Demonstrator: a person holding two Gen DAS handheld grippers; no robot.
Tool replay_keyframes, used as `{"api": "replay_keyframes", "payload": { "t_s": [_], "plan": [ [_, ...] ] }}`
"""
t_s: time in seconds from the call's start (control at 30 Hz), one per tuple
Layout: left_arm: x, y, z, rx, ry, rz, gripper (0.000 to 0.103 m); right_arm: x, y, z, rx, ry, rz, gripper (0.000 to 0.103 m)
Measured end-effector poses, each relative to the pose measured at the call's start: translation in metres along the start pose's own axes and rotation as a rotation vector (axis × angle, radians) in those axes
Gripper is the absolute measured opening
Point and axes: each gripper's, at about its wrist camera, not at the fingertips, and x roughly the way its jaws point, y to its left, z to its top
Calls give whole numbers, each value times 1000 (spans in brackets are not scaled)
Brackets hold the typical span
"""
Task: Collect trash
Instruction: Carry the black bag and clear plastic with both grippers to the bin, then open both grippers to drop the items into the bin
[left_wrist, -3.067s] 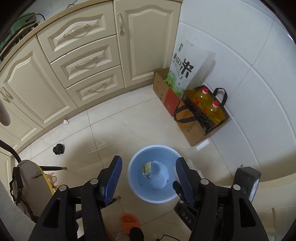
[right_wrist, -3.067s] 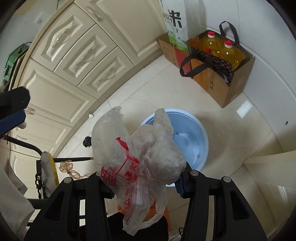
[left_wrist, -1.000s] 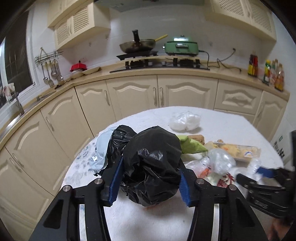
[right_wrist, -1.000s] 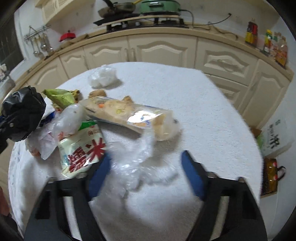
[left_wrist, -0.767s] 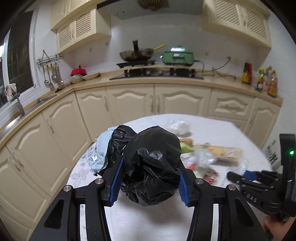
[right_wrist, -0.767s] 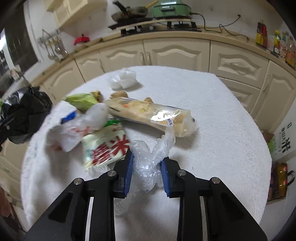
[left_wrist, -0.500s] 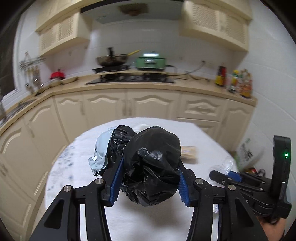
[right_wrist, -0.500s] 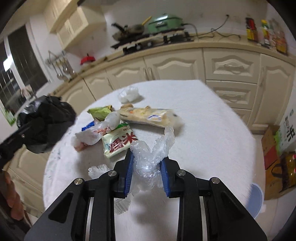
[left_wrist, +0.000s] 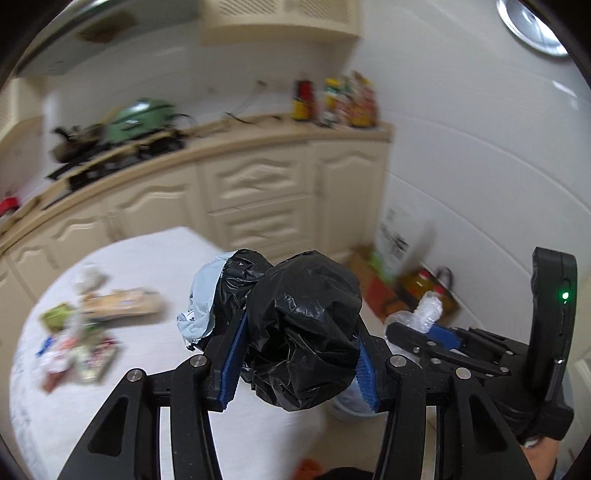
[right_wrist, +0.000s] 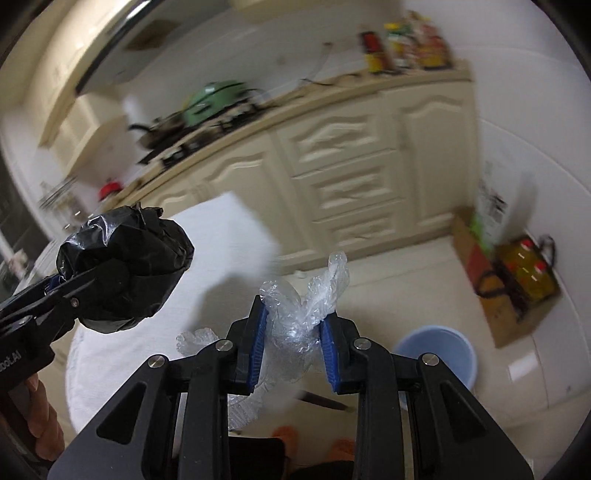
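My left gripper (left_wrist: 297, 354) is shut on a crumpled black plastic bag (left_wrist: 303, 328) with a pale blue scrap (left_wrist: 197, 314) stuck to its left side; it also shows in the right wrist view (right_wrist: 122, 266). My right gripper (right_wrist: 293, 332) is shut on a wad of clear plastic wrap (right_wrist: 303, 299), which also shows in the left wrist view (left_wrist: 421, 314). Both are held in the air past the white table's edge. The light blue bin (right_wrist: 437, 354) stands on the floor, lower right of my right gripper.
More trash, a long snack packet (left_wrist: 118, 301) and several wrappers (left_wrist: 74, 350), lies on the round white table (left_wrist: 147, 258). Cream cabinets (right_wrist: 351, 166) curve behind. A bag with oil bottles (right_wrist: 524, 273) and boxes stand by the right wall.
Both grippers have swung right, away from the table toward the wall and floor, each still holding its trash. The blue bin has come into the right wrist view.
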Motion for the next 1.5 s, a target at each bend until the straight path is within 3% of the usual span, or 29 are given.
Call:
{"api": "replay_keyframes", "payload": {
  "t_s": [0.33,0.6,0.7,0.77,0.93,1.13,1.33,1.4,1.5],
  "plan": [
    [136,-70,31,151,234,-89,48,41,-133,-36,195,102,-129,28],
    [228,-96,44,180,368,-133,49,88,-191,-57,285,178,-168,28],
    [259,-93,60,178,392,-151,54,101,-207,-67,316,200,-181,28],
    [274,-93,67,181,390,-142,64,107,-214,-71,327,212,-188,28],
    [283,-99,61,189,382,-110,74,120,-225,-78,350,235,-196,28],
    [286,-105,60,166,356,-71,75,133,-229,-73,346,236,-212,29],
    [260,-104,63,142,310,-30,75,131,-220,-49,300,186,-235,35],
    [244,-103,65,132,300,-35,76,125,-214,-43,288,172,-250,40],
    [217,-100,70,113,262,-39,76,112,-203,-35,259,153,-271,70]
  ]
}}
